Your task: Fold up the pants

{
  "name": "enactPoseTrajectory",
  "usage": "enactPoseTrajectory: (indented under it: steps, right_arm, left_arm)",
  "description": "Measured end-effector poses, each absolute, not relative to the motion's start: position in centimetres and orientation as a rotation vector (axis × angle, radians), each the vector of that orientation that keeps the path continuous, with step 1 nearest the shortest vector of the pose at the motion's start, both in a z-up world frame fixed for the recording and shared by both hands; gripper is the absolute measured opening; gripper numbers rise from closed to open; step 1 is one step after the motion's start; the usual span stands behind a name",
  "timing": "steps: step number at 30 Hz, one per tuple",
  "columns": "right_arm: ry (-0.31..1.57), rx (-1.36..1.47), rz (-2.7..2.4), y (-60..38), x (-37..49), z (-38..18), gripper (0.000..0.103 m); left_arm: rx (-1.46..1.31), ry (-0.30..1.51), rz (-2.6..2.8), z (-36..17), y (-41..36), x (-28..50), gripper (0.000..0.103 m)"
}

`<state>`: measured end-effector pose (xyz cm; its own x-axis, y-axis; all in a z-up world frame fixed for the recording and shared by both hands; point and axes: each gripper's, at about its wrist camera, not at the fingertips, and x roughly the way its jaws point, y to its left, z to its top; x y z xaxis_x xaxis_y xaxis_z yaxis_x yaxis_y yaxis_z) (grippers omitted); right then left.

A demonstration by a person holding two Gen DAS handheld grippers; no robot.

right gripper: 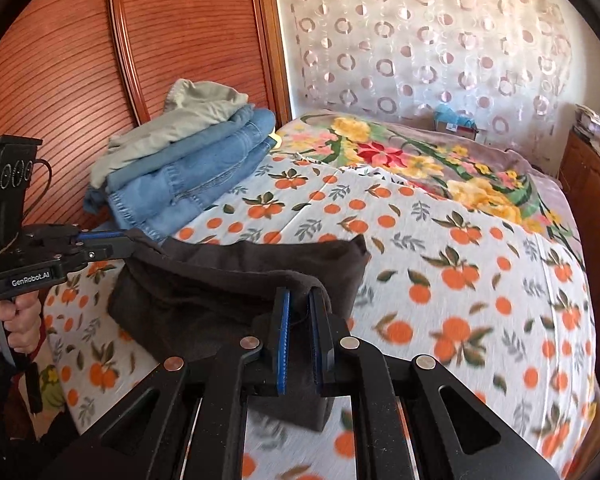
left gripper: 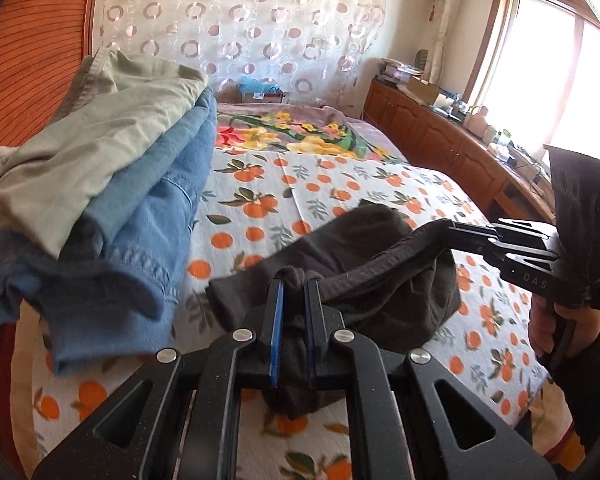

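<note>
Dark grey pants hang lifted above the near part of the bed, gathered into a folded bundle and held along their upper edge between the two grippers. Left gripper: its blue-lined fingers are pressed together on a bunched corner of the fabric, which fills the narrow gap between them and droops below. Right gripper: its fingers likewise pinch the other end of the same hem — cloth is wrapped over the right-hand finger and sits between the pads. In the left wrist view the right gripper enters from the right side, its tips buried in the pants' edge, with the person's right hand on the handle. In the right wrist view the left gripper comes in from the left, tips at the pants' far corner, the left hand closed around its grip. Beneath the garment lies a white bedsheet printed with oranges; farther back a floral blanket covers the bed. A stack of folded clothes — blue jeans with a pale khaki garment on top — sits at the bed's left edge against the reddish ribbed headboard, well apart from the pants. A circle-patterned curtain hangs behind the bed, and a wooden cabinet runs under the window.
</note>
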<state>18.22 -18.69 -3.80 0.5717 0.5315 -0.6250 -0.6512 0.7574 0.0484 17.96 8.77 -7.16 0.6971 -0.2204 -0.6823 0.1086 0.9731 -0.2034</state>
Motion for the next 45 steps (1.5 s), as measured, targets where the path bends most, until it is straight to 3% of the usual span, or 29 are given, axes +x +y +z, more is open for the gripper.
enactPoseTrajectory:
  steps: [8,13,16,33,38,40,45]
  right_arm:
    - [0.728,-0.176,0.728,-16.7,22.9,-5.2,0.011]
    - [0.716,-0.117,0.702,-17.3,24.3,-4.9,0.024]
    - [0.687,-0.086,0.694,-18.3,24.2,-4.3,0.025]
    - [0.705,-0.228,0.804,-16.9,24.1,-6.1,0.030]
    - [0.760,-0.228,0.828,-16.4,25.4,-7.1,0.029]
    - [0.754,-0.209,0.834,-16.6,25.7,-6.9,0.013]
    - [0.675,-0.163,0.800,-17.2,26.5,-5.1,0.009]
  left_arm:
    - [-0.176,0.808,-0.155,-8.0,9.8,20.0,0.014]
    - [-0.187,0.798,-0.150,-7.5,10.4,19.7,0.033]
    - [-0.188,0.784,-0.175,-7.1,10.4,19.1,0.038]
    - [-0.143,0.855,-0.175,-10.0,8.9,18.8,0.040]
    - [-0.141,0.858,-0.173,-10.4,8.9,18.7,0.040]
    - [-0.139,0.861,-0.170,-10.5,8.9,18.7,0.040]
    - [-0.131,0.866,-0.168,-10.8,8.8,18.7,0.040]
